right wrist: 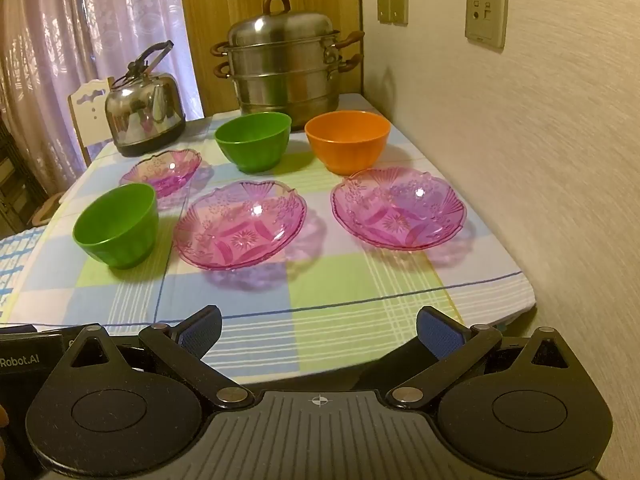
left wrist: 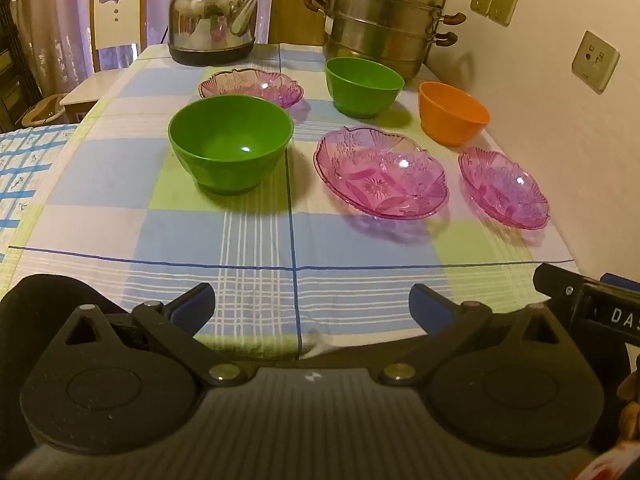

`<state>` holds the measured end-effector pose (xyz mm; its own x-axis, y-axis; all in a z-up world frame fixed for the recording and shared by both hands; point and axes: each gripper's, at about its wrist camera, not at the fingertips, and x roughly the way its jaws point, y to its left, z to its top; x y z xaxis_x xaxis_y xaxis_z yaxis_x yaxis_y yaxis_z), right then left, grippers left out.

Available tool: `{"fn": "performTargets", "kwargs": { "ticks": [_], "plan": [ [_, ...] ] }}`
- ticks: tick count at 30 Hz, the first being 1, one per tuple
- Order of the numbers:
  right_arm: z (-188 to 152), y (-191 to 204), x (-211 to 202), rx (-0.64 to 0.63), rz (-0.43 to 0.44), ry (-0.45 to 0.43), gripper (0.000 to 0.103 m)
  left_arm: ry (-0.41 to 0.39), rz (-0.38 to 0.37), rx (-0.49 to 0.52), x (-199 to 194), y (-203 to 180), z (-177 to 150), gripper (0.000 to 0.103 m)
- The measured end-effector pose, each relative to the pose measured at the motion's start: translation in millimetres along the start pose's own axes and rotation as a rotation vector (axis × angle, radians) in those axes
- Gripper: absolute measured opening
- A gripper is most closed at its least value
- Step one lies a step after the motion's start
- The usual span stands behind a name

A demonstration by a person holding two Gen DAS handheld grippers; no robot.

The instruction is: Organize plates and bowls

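Three pink glass plates and three bowls sit apart on the checked tablecloth. In the left wrist view a near green bowl (left wrist: pixel 230 142), a far green bowl (left wrist: pixel 363 85), an orange bowl (left wrist: pixel 453 113), a middle pink plate (left wrist: pixel 382 172), a right pink plate (left wrist: pixel 503 187) and a far pink plate (left wrist: pixel 251 86) show. The right wrist view shows the near green bowl (right wrist: pixel 116 225), far green bowl (right wrist: pixel 253 140), orange bowl (right wrist: pixel 347 140) and pink plates (right wrist: pixel 240 224), (right wrist: pixel 399 208), (right wrist: pixel 161 171). My left gripper (left wrist: pixel 312 306) and right gripper (right wrist: pixel 319 330) are open and empty over the table's near edge.
A steel kettle (left wrist: pixel 212 16) and a stacked steel steamer pot (left wrist: pixel 380 20) stand at the table's far end. A wall with sockets (right wrist: pixel 486 16) runs along the right side. A white chair (left wrist: pixel 116 20) stands at the far left. The right gripper's body (left wrist: pixel 592 304) shows at the left view's right edge.
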<state>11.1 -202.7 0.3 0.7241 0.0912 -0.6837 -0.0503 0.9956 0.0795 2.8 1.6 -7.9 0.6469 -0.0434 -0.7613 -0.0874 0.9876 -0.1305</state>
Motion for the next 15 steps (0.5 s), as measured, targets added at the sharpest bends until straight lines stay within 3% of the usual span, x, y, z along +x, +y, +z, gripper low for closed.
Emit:
{"fn": "performTargets", "kwargs": {
  "ticks": [15],
  "plan": [
    [-0.6, -0.3, 1.3, 0.0, 0.001, 0.001, 0.103, 0.002, -0.002, -0.002, 2.0, -0.6, -1.4, 0.102]
  ]
}}
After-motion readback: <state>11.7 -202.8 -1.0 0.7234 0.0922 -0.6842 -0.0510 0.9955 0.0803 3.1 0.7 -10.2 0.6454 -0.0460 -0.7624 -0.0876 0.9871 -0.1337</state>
